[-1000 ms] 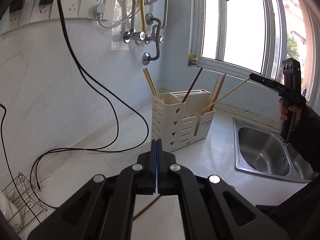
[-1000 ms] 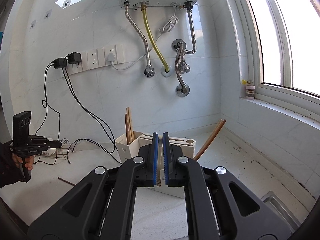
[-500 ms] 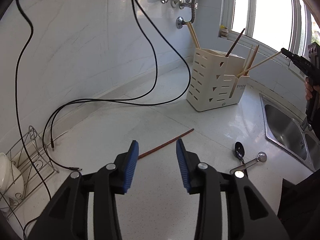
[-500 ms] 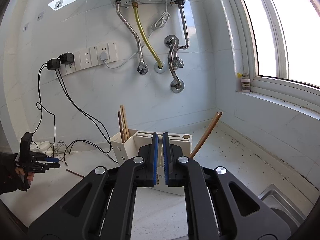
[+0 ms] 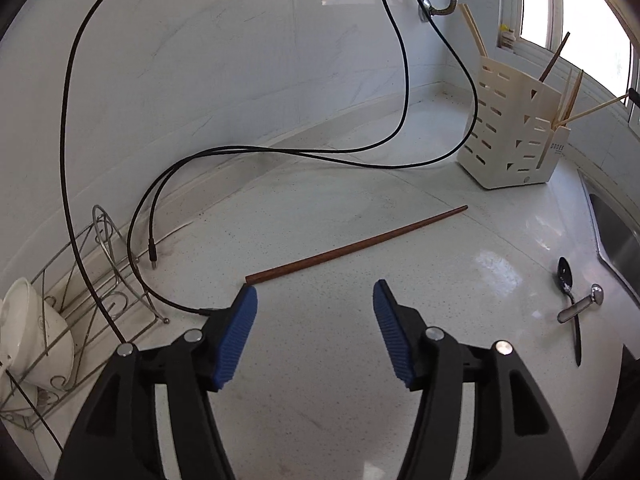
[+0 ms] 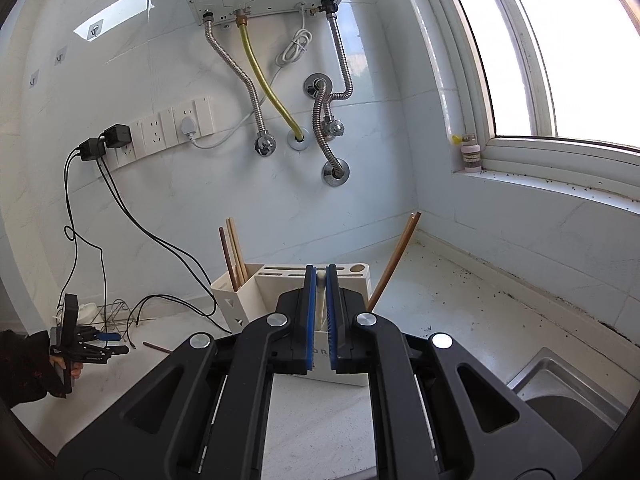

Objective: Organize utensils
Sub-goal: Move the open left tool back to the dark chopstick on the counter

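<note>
A white speckled counter (image 5: 340,360) is running along a pale marble wall, with a window at the right. A thin reddish-brown chopstick (image 5: 356,245) is lying flat on it, just ahead of the left gripper (image 5: 315,304), whose jaws have just been opening, nothing between them. The right gripper (image 6: 320,312) is clenched on a pale chopstick (image 6: 320,300), before the cream holder (image 6: 352,274).

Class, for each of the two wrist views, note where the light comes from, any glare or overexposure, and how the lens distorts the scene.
Left wrist view: the window blows out, glare patches sit on the counter, and the wall edge bows. Right wrist view: the window is overexposed, a bright reflection marks the wall tile, and straight frames curve.
</note>
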Tool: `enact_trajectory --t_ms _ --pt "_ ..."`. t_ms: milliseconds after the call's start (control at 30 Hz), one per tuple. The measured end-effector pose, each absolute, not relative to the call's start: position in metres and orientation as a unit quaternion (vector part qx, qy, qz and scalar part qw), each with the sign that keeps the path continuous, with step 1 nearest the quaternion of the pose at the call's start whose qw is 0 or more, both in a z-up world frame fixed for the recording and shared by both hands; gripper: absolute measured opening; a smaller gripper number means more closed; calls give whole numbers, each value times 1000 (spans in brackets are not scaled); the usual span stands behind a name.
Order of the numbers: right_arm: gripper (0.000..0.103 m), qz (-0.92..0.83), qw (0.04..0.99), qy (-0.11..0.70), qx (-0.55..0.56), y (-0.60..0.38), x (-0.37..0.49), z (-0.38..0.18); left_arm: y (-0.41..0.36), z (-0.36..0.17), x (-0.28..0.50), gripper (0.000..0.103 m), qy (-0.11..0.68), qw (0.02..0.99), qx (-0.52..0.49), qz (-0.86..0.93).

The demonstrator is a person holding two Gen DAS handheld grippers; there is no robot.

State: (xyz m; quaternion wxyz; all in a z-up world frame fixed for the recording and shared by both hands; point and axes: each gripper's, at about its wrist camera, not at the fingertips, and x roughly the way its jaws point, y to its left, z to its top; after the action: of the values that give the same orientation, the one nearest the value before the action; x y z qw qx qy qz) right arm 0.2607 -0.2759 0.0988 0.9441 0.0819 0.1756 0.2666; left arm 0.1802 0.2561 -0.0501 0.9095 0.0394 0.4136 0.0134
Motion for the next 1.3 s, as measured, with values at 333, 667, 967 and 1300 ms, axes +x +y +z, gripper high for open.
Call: enact_trajectory --t_ms 333,667,967,1300 --pt "5 256 945 185 80 -275 262 94 294 -81 231 59 454 891 23 16" --pt "5 256 945 188 81 -271 265 95 306 -98 242 60 473 881 11 -11" --pt "5 261 944 187 75 -266 268 97 282 -97 224 59 480 874 19 -76" --pt "5 268 942 186 78 -265 268 98 261 -96 204 40 473 872 41 -119"
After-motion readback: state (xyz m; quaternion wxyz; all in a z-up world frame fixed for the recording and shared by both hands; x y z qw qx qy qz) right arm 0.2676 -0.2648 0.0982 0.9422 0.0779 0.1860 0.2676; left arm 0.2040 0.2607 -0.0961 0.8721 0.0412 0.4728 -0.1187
